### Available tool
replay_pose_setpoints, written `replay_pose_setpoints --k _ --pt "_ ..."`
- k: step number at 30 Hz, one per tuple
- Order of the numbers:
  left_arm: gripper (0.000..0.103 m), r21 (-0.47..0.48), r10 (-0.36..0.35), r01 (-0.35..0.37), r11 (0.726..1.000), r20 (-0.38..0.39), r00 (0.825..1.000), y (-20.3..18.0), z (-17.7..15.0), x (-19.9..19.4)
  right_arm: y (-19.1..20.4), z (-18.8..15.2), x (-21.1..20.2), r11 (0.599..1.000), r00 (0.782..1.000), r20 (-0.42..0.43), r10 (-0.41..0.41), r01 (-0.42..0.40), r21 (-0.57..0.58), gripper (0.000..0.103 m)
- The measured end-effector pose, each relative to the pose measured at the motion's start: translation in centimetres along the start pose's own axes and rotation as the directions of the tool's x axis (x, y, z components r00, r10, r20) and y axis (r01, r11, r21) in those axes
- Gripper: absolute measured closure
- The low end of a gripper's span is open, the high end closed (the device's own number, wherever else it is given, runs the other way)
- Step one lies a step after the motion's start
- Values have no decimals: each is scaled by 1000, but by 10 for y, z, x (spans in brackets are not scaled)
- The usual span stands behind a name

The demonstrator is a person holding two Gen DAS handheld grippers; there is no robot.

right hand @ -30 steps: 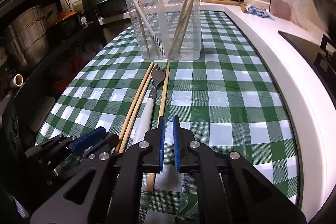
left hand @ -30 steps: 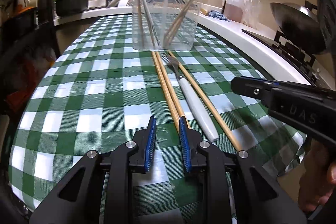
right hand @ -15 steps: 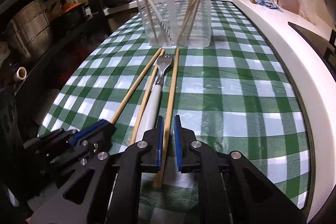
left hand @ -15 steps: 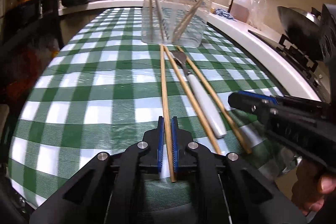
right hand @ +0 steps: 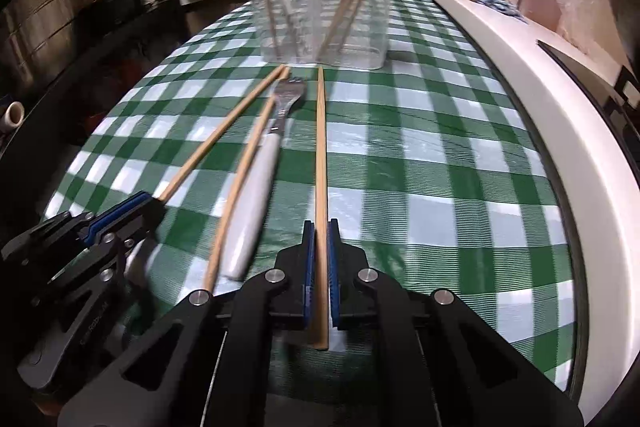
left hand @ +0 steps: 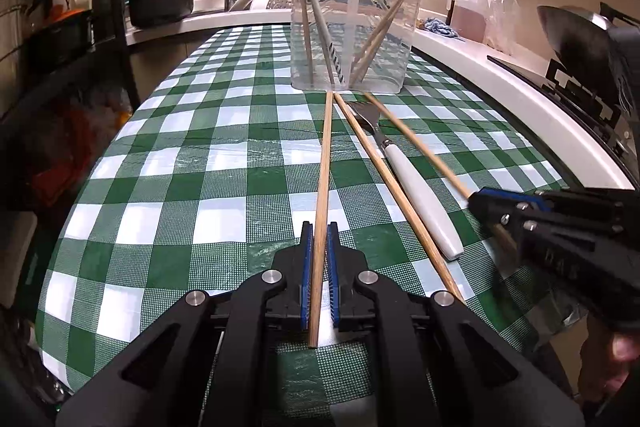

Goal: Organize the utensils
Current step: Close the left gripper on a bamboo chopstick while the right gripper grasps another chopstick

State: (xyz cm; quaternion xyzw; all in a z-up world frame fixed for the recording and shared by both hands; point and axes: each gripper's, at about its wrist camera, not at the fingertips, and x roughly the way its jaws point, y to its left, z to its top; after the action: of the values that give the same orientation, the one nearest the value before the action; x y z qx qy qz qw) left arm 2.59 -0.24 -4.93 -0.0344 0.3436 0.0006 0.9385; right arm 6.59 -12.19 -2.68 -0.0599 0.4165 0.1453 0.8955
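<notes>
My left gripper [left hand: 319, 243]: matte black linkage arms, silver round pivot screws, blue ribbed finger pads [left hand: 306, 267]. My right gripper [right hand: 320, 241]: identical build, faint embossed lettering on its side. Bare skin of my right hand [left hand: 612, 379].

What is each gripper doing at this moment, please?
Left gripper: closed on the leftmost chopstick.
Right gripper: closed on the rightmost chopstick.
</notes>
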Motion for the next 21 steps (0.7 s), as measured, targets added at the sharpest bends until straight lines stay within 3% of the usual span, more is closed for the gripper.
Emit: replay_pose_setpoints --k 9,21 --pt "96 -29 21 -21 999 7 1000 9 -1 -2 -6 -4 -3 1000 1000 7 -15 15 26 88" --pt "96 -21 7 -7 1000 22 1000 10 -7 -6 -2 -19 -12 999 998 58 -34 32 33 89"
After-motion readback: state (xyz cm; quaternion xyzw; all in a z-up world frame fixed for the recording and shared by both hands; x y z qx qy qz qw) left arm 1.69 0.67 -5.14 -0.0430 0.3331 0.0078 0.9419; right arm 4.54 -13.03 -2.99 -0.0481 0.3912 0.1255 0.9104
